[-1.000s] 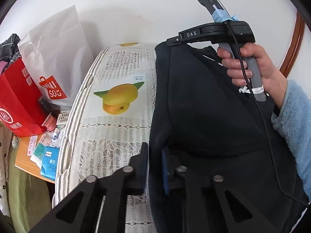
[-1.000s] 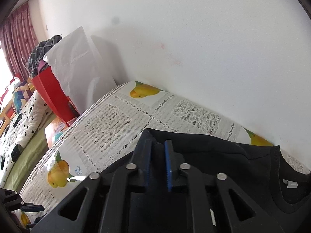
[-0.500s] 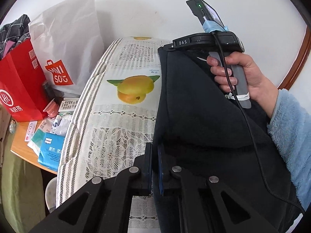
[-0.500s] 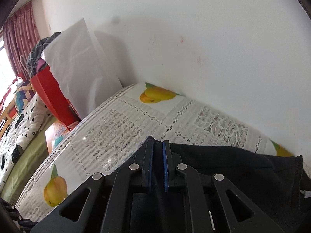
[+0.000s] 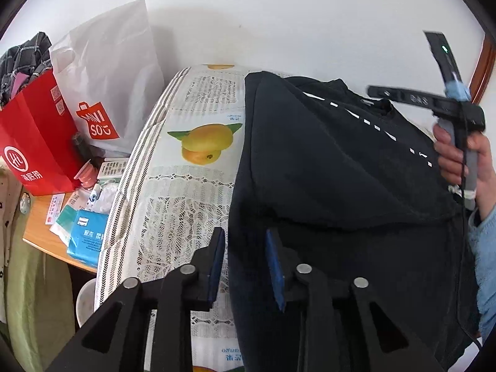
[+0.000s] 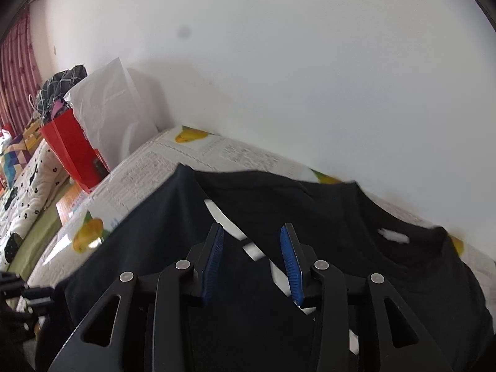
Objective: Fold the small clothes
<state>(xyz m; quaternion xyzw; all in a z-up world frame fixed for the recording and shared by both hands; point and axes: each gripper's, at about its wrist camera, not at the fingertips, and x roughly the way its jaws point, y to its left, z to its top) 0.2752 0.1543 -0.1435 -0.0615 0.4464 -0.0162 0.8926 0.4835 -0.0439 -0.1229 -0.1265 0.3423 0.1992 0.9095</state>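
Note:
A black shirt (image 5: 334, 186) with a white dashed stripe lies folded on the mango-print lace tablecloth (image 5: 186, 198). My left gripper (image 5: 245, 260) hovers at the shirt's near left edge. Its jaws are opening, and the edge runs between the blue pads without being pressed. In the right wrist view my right gripper (image 6: 252, 257) is above the shirt (image 6: 279, 204), its jaws opening too. Only the white stripe (image 6: 251, 248) shows between its fingers, untouched. A hand (image 5: 462, 158) in a light blue sleeve holds the right gripper's handle at the shirt's right side.
A white shopping bag (image 5: 105, 93) and a red paper bag (image 5: 34, 142) stand left of the table by the wall. Small packets, one of them blue (image 5: 86, 238), lie on a lower wooden surface (image 5: 40, 235). A patterned quilt (image 6: 28, 192) is at far left.
Both grippers were shut on the shirt's folded edge and have now let it go and opened. The right gripper has drawn back to the right; the fold stays lying on the shirt.

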